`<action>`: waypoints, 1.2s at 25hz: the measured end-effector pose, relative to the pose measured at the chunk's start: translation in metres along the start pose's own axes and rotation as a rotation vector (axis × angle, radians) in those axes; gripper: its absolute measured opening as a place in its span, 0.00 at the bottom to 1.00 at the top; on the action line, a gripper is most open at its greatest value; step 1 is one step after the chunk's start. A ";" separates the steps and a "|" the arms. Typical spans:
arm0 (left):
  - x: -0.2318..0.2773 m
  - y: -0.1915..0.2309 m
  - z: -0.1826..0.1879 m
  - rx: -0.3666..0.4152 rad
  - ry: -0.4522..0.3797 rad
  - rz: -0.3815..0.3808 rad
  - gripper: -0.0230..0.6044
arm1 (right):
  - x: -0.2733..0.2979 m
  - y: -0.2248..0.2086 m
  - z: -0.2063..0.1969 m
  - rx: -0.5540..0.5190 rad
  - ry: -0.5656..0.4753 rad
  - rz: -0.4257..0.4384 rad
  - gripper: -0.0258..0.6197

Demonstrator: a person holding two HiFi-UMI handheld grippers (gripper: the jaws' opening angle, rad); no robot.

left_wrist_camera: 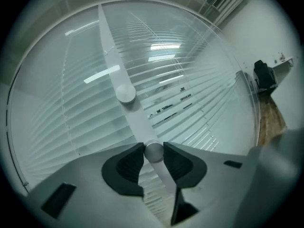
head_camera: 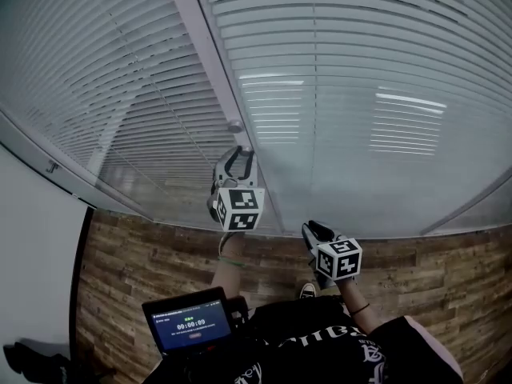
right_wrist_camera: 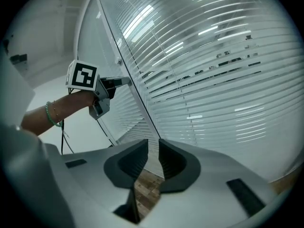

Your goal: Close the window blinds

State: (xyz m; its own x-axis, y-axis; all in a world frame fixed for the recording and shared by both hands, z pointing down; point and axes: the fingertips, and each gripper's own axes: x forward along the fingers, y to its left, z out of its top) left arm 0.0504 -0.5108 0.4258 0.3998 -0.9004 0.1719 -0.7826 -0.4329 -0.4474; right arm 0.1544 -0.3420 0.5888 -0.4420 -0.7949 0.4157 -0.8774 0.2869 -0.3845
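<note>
the left tool (left_wrist_camera: 153,147) is clenched on a small round knob (left_wrist_camera: 153,153), one pad on each side of it, with the knob at the jaw tips rather than deep between the pads. the knob sits on the pale frame (left_wrist_camera: 108,56) that runs up between two glass panes. an upper knob (left_wrist_camera: 126,93) stands on the same frame, well clear of the jaws. the blinds (left_wrist_camera: 199,113) hang behind the glass on both sides of the frame. in the right gripper view, dark slits show between some slats, so they look only partly closed.

the step in hand appears to be turning the knob to tilt the slats. to do it well, roll the tool about the knob's own axis with no sideways pull, since a grip this far out on the tips could slip off. watch the slits between the slats and stop once they vanish. if the wrist runs out of roll, let go, roll back and grip again, seating the knob deeper.

the right tool (right_wrist_camera: 153,148) is released: a narrow gap between its jaws holds nothing, with the wood floor (right_wrist_camera: 145,189) showing through. it hangs low, near the glass and apart from the left tool.
</note>
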 end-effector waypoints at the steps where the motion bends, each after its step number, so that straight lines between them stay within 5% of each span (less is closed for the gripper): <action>1: 0.001 -0.002 -0.002 -0.005 0.001 -0.011 0.24 | 0.001 0.000 -0.001 -0.001 0.000 0.001 0.17; 8: -0.019 -0.003 -0.009 -0.255 -0.012 -0.102 0.24 | 0.001 0.014 0.005 -0.002 0.006 -0.002 0.17; 12: -0.042 -0.023 -0.045 -0.425 0.037 -0.167 0.24 | 0.003 0.027 0.002 -0.019 0.012 0.011 0.17; 16: -0.069 -0.034 -0.087 -0.569 0.077 -0.205 0.12 | 0.008 0.053 -0.001 -0.040 0.004 0.037 0.17; 23: -0.121 -0.047 -0.132 -0.678 0.132 -0.283 0.04 | 0.007 0.089 -0.014 -0.026 -0.016 0.018 0.17; 30: -0.198 -0.042 -0.152 -0.699 0.155 -0.382 0.04 | -0.002 0.145 -0.034 -0.008 -0.027 -0.030 0.17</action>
State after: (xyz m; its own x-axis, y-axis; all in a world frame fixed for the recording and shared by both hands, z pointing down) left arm -0.0685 -0.3210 0.5436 0.6692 -0.6586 0.3440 -0.7430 -0.5931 0.3099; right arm 0.0219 -0.2801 0.5604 -0.4102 -0.8174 0.4044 -0.8918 0.2666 -0.3656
